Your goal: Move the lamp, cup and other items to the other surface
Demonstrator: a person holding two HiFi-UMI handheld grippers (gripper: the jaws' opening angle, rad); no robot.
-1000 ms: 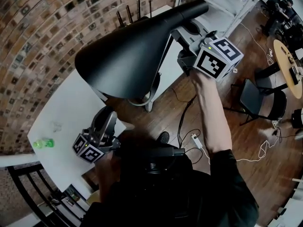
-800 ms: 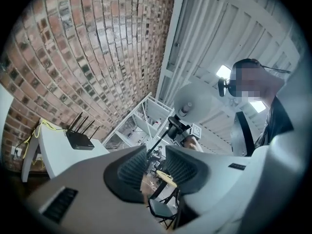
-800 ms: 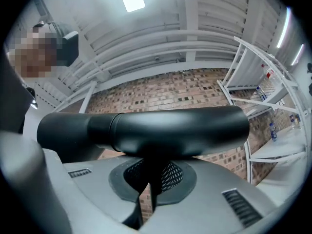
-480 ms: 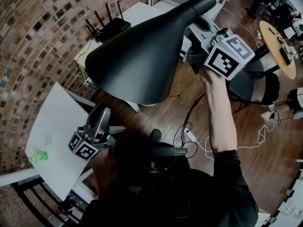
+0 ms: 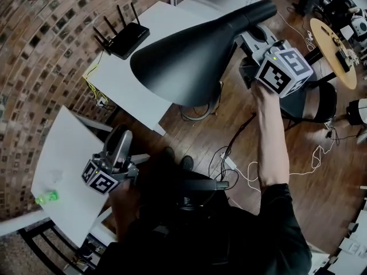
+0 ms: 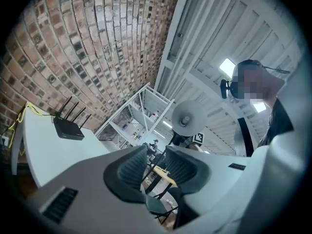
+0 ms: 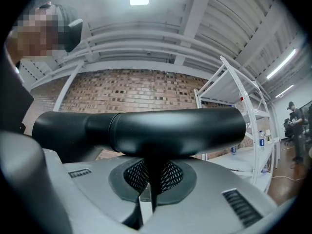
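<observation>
Right claw clenched on thin stem of matte black conical lamp, left claw released

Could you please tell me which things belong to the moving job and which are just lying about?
Job: black lamp in the right gripper; green item on the left white table.
Lying about: router, power strip, black chair, round wooden table.

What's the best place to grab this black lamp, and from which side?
Grip the thin stem just under the lamp's tubular neck, coming crosswise to the neck, clear of the flared shade, as the right hand-held gripper does. Shade and neck look too wide for the jaws; the stem fits between them.
</observation>
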